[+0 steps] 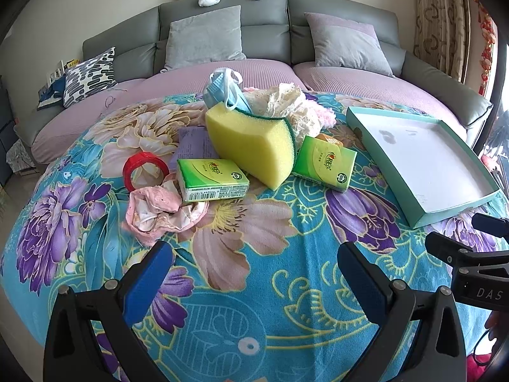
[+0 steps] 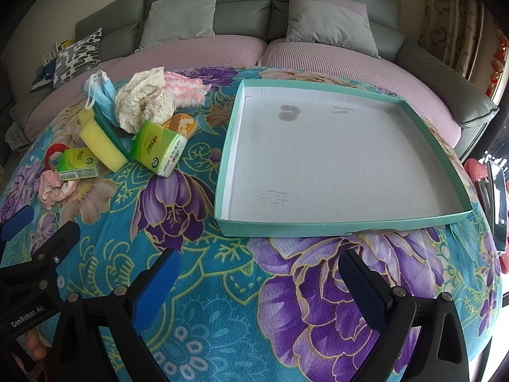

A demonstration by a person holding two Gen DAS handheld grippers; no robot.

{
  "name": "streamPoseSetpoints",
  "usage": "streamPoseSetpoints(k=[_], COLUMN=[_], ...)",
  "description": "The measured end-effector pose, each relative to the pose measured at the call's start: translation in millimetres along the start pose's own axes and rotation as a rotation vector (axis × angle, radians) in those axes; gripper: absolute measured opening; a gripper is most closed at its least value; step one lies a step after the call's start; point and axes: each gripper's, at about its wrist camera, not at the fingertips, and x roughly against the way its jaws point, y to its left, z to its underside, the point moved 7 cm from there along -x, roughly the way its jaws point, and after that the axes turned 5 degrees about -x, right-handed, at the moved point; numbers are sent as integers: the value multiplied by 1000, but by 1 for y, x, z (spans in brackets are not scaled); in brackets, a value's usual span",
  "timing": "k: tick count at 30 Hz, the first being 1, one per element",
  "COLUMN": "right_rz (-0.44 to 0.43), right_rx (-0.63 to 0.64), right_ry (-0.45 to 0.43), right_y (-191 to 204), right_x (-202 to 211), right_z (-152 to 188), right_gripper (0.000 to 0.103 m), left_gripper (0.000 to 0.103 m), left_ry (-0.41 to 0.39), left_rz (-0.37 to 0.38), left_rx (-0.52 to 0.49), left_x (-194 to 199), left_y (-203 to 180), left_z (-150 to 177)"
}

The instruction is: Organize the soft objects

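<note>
Both the left gripper (image 1: 253, 262) and right gripper (image 2: 259, 270) gape wide and hold nothing above the floral blanket's (image 1: 254, 286) near edge. The yellow sponge block (image 1: 254, 149) half hides a cream lace cloth (image 1: 286, 102) mid-blanket. The shallow teal cardboard tray (image 2: 318, 222) lies toward the right edge.

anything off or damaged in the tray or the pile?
Tray holds nothing but has a dark stain and pen scribbles on its floor. Red tape roll sits among the soft items, though not soft.

grey sofa (image 1: 222, 16), patterned curtain (image 1: 445, 22), daylight from right
</note>
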Motion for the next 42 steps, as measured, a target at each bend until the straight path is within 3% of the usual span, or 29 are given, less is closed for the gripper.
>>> streamPoseSetpoints(k=[42], right_rz=[8], right_rx=[15], right_ry=[11], right_y=[1], right_x=[-5], right_z=[3], right_gripper=[101], left_gripper=[103], left_ry=[9], left_rz=[3], left_rx=[9], left_x=[-4], left_y=[3], left_z=[3])
